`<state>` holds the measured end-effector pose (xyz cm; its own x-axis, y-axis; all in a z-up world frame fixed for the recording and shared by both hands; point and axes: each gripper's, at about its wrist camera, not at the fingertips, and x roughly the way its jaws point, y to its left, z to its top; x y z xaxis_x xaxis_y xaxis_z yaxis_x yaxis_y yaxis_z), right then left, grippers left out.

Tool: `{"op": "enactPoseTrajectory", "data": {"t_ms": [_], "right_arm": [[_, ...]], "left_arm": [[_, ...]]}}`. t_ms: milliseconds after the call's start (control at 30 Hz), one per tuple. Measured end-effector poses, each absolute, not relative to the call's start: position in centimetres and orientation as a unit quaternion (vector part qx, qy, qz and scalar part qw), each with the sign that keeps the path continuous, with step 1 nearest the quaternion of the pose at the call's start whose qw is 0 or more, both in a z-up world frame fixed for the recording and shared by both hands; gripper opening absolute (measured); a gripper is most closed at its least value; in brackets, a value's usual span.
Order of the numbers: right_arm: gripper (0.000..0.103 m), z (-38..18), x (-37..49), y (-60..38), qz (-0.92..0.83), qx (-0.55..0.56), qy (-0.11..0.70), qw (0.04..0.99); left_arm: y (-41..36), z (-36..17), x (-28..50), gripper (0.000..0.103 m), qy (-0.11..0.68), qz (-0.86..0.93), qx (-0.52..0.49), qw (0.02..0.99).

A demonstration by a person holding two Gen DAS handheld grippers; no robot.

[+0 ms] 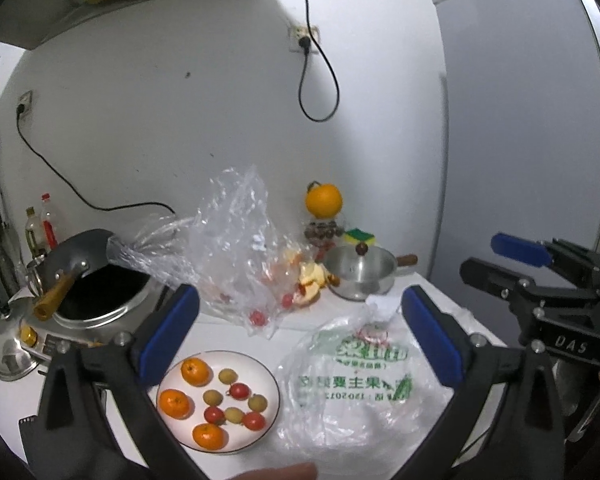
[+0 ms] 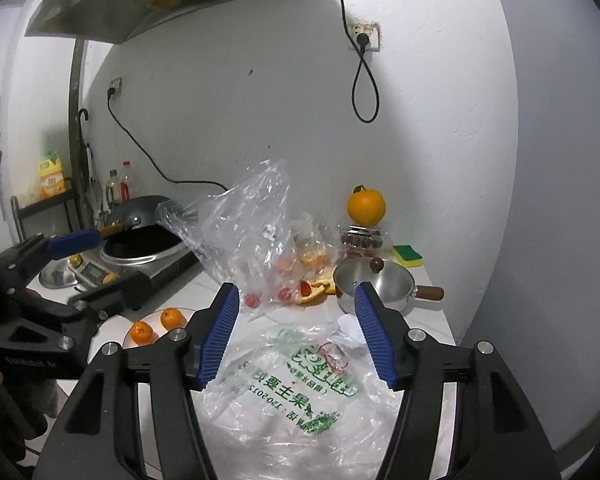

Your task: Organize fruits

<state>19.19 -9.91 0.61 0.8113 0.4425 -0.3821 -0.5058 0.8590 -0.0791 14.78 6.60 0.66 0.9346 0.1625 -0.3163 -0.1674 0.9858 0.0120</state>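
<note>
Printed bag (image 2: pixel 300 392) lies flat under both grippers, left (image 1: pixel 300 332) and right (image 2: pixel 296 332), jaws apart, empty. Plate (image 1: pixel 268 376) holds tangerines, tomatoes, possibly longans.

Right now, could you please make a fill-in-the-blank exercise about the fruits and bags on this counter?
1. The white plate holds ____ mandarins.
2. The printed bag lies flat, with lettering in ____ ink.
3. The big orange sits on a clear box behind the steel ____.
4. Both the left gripper and right gripper hold ____.

Missing words: three; green; pot; nothing
</note>
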Motion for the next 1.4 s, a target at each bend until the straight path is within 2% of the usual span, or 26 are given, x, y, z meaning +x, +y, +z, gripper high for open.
{"op": "enactPoseTrajectory", "data": {"t_ms": [1400], "right_arm": [[0.064,0.9,19.3,-11.1,0.248,-0.084,0.173,0.949]], "left_arm": [[5.4,0.7,15.2,0.102,0.162,0.092,-0.002,0.983]]}}
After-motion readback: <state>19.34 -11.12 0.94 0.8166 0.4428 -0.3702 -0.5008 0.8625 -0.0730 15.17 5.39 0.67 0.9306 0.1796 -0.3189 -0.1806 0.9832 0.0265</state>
